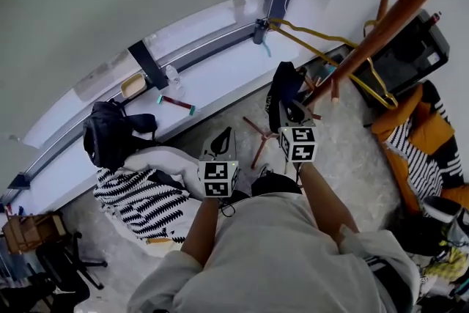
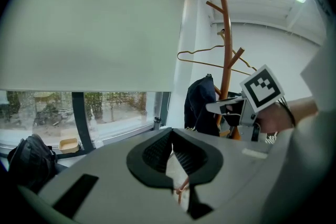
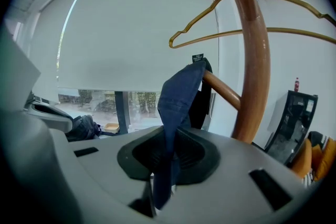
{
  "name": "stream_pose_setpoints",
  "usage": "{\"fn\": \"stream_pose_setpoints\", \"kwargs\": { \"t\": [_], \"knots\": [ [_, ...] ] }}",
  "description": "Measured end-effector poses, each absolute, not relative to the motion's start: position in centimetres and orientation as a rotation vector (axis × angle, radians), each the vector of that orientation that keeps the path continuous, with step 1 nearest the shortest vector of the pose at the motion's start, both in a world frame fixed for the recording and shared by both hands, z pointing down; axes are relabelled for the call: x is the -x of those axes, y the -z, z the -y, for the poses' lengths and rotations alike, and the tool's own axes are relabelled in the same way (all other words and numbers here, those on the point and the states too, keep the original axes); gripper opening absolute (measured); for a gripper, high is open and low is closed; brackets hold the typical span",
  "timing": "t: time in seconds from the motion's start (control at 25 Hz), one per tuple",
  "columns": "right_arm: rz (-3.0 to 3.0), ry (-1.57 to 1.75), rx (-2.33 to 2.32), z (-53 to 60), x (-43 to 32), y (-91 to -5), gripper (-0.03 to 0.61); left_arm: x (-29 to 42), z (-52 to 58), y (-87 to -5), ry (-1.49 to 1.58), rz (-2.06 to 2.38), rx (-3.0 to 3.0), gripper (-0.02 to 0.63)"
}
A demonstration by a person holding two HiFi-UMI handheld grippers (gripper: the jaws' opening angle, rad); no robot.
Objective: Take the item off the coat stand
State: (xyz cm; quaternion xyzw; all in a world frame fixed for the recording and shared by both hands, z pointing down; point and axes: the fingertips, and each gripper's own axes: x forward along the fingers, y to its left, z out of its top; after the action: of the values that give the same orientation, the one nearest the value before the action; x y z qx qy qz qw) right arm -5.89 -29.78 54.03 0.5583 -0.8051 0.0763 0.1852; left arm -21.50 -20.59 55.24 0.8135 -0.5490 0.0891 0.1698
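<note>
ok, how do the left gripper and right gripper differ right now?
The right gripper is shut on the dark blue fabric garment; the left gripper holds nothing, jaws almost together. The right gripper sits close to the brown wooden coat stand; the left gripper hangs back from it. Both are grey with black pads.

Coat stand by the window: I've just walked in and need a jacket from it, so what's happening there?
A person is working with a two-jaw gripper in each hand. The right gripper is shut on a dark blue garment that is draped over a branch of the wooden coat stand, so it is gripped but not yet off. The left gripper is held beside it, jaws together on nothing.
</note>
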Motion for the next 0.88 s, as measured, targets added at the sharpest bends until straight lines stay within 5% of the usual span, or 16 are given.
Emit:
{"fn": "stream_pose_setpoints", "kwargs": {
  "t": [0.88],
  "knots": [
    [2.492, -0.098, -1.228, 27.8, 14.5, -53.3, 0.038, 28.4, 18.9, -56.0, -0.198, 1.737, -2.121, 0.011]
  ]
}}
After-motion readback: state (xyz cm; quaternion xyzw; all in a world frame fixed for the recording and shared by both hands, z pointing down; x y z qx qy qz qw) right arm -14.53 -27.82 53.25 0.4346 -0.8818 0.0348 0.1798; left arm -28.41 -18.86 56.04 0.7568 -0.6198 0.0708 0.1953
